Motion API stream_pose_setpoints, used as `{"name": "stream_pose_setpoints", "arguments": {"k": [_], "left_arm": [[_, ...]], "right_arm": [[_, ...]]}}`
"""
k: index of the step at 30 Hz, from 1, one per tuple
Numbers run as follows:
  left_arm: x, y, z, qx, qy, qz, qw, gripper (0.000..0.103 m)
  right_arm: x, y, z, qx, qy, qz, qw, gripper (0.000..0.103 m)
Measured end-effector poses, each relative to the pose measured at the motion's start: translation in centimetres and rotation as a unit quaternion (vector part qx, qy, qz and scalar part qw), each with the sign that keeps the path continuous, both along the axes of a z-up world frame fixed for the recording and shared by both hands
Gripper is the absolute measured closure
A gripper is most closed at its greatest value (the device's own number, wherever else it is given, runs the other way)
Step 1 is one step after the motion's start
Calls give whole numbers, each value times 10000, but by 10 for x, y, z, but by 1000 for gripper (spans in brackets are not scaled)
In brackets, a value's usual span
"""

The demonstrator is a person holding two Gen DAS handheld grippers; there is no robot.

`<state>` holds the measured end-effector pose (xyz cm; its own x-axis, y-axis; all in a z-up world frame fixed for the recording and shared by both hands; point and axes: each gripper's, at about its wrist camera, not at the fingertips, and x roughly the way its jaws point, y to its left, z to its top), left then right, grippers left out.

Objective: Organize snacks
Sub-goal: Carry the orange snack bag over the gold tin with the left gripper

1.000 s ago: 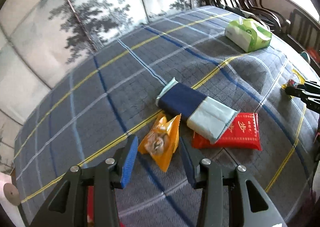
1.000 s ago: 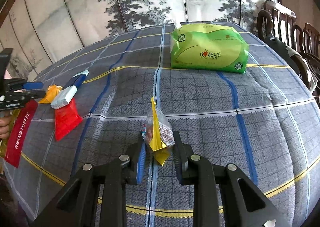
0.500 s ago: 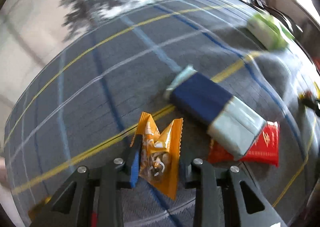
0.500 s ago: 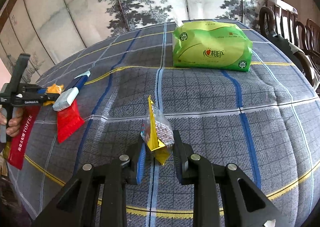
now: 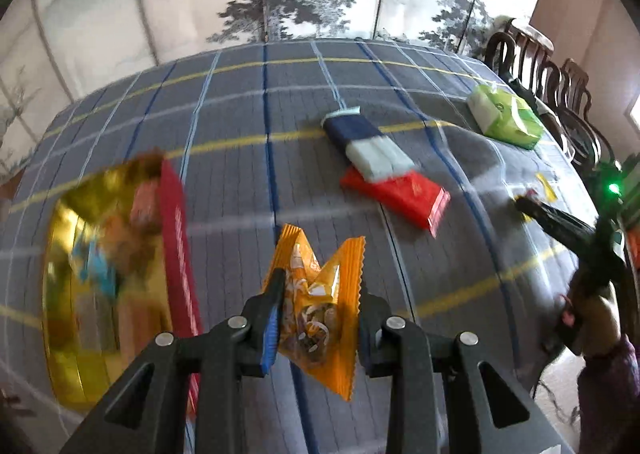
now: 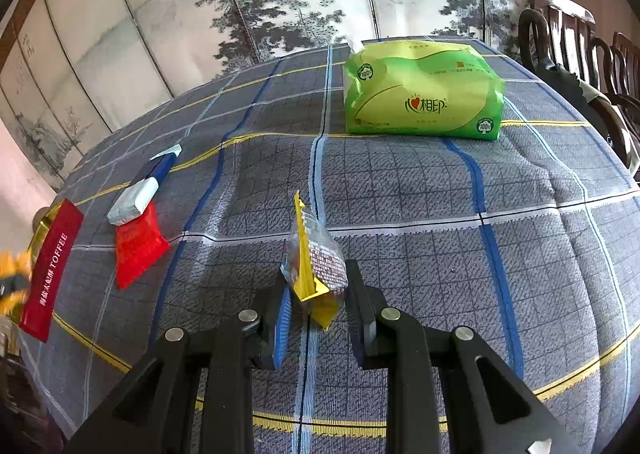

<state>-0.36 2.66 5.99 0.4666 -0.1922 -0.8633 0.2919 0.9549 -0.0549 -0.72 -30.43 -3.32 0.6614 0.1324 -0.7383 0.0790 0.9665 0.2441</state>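
The left gripper (image 5: 318,318) is clamped on an orange snack packet (image 5: 320,306), carrying it clear of the checked tablecloth (image 5: 240,181), with the gold box (image 5: 80,294) and its red lid (image 5: 176,254) just off to its left side. The right gripper (image 6: 316,306) is pinched shut on a small clear-and-yellow snack packet (image 6: 314,266), held upright just above the cloth.

Both packets look feather-light and crinkly, soft film with loose stuff inside (the orange one is already creased into a V between the pads). So they'll probably flop and twist rather than stay put, and the glossy film could slide if the squeeze is weak. Best bet is grabbing across the middle or on the flat sealed edge, not a loose corner. The contents look crushable, so no need to crush down hard.

Left on the table: a blue and white packet (image 5: 368,145) lying partly on top of a red packet (image 5: 400,193), which the flat red one may drag along with it if lifted carelessly. The green tissue pack (image 6: 420,93) sits well apart at the far side.
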Motion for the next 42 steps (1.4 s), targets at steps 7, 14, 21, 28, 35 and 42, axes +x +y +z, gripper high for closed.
{"name": "stream_pose_setpoints", "arguments": {"k": [7,14,21,28,35,42], "left_arm": [[-46,27,18,248,-502,301,9980,72],[-64,65,24,273,-666,737,9947,72],[-70,104,27,284,-794,1156,9897,72],[-67,134,25,381,-882,1509,9839,72],[-57,162,11,407,-772,1804,9797,72],[-51,174,6,490,-801,1923,9768,72]], "right_arm": [[0,1,0,-7,1,2,10000,81],[0,1,-1,-112,20,-9,9999,82],[1,6,-1,-239,40,-34,9997,82],[1,12,-1,-394,63,-36,9992,82],[1,15,0,-545,86,-40,9985,82],[1,17,0,-560,89,-41,9984,82]]}}
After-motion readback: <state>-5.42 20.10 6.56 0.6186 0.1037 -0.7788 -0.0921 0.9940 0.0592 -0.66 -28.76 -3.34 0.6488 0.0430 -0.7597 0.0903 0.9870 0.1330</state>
